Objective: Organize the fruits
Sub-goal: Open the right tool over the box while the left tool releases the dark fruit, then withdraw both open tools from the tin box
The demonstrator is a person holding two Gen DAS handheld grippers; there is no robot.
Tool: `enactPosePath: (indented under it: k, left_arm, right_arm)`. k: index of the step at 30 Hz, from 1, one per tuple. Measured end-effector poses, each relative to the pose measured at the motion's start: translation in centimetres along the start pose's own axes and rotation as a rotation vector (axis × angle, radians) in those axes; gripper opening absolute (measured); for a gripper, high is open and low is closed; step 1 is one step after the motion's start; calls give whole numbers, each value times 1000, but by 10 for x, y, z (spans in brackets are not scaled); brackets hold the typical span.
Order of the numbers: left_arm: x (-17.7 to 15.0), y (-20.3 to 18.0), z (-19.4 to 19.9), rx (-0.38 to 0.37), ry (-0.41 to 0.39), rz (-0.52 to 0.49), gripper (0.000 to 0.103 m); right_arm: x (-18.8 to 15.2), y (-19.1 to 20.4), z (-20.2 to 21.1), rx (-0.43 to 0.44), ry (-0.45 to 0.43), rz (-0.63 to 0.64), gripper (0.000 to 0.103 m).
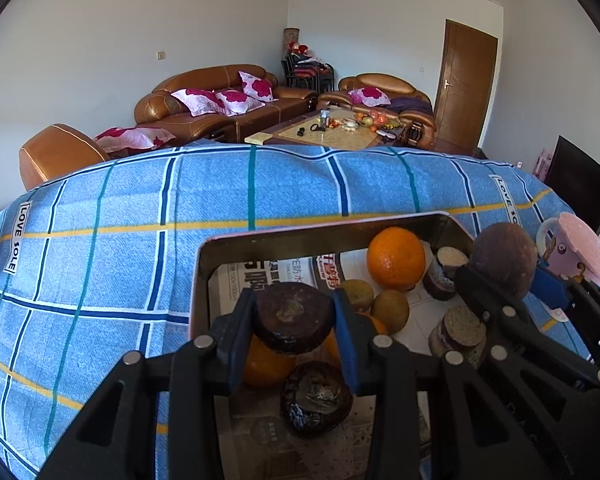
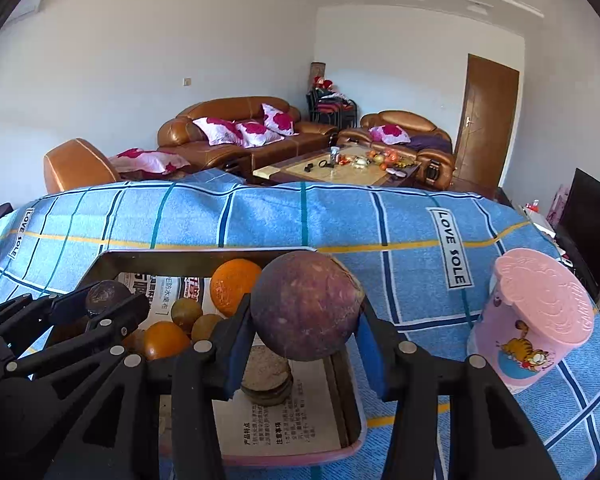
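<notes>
Blue plaid cloth (image 1: 100,240) w/ yellow stripes, orange (image 1: 396,258), pink cup (image 2: 536,316), brown sofa (image 1: 220,100)

Dark fruit (image 1: 294,317), perhaps mangosteen, over tray (image 1: 300,238)

Two oranges (image 1: 396,258) and two small greenish fruits (image 1: 391,311) lie in one tin (image 1: 260,240). Four dark halved fruits (image 1: 316,400) and one round purple fruit (image 2: 306,306) show. One pink cup (image 2: 536,316) stands alongside.

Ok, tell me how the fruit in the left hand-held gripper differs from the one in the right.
The left fruit is smaller, flattish and dark brown with a scarred face; the right fruit is larger, round, smooth and purplish. Both are clamped between blue pads over the tray.
</notes>
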State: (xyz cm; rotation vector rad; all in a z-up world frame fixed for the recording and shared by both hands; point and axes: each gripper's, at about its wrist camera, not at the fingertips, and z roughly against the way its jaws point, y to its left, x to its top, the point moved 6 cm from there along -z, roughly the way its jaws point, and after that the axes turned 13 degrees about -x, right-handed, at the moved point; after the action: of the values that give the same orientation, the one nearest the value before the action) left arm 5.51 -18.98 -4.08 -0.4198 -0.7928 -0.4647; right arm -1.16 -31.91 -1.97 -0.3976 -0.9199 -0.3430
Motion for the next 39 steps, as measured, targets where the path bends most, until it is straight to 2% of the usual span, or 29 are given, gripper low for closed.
enactPosePath:
  k: [5,8,13,20,24,28,29,30,31,32,34,35,37,39]
  left_arm:
    - [-1,2,-1,4,9,7,40]
    - [-1,4,-1,0,8,15,40]
    - [-1,5,2,-12,0,21,40]
    - [-3,9,8,-13,-11,24,40]
    - [-2,10,10,-10,-9,20,40]
    - [-1,9,11,-10,-14,12,42]
    - [-1,8,11,1,-20,11,50]
    - [-1,8,13,13,-29,8,63]
    - [0,6,15,9,-42,2,66]
    - [0,4,18,3,-58,-5,74]
    - [0,0,25,19,-98,-28,90]
    - [0,-2,30,46,-123,-40,103]
    - [2,-3,39,86,-168,-60,103]
    - [1,-5,44,90,-185,-74,103]
  right_arm:
    - [-3,9,-6,32,30,35,50]
    - [-6,11,-12,83,68,32,50]
    - [-8,13,-11,123,70,26,51]
    - [-5,13,0,221,26,-8,53]
    - [-3,6,5,233,5,-51,63]
    - [0,-1,12,235,-35,-88,65]
    - [1,-2,13,230,-45,-92,66]
    - [2,-3,14,217,-54,-94,66]
    - [2,-4,15,200,-63,-99,66]
    - [3,-7,16,186,-75,-107,67]
    - [5,-12,19,161,-98,-133,75]
    - [6,-15,20,141,-114,-143,76]
    - [8,-19,25,120,-146,-153,77]
    - [9,-21,29,100,-170,-160,77]
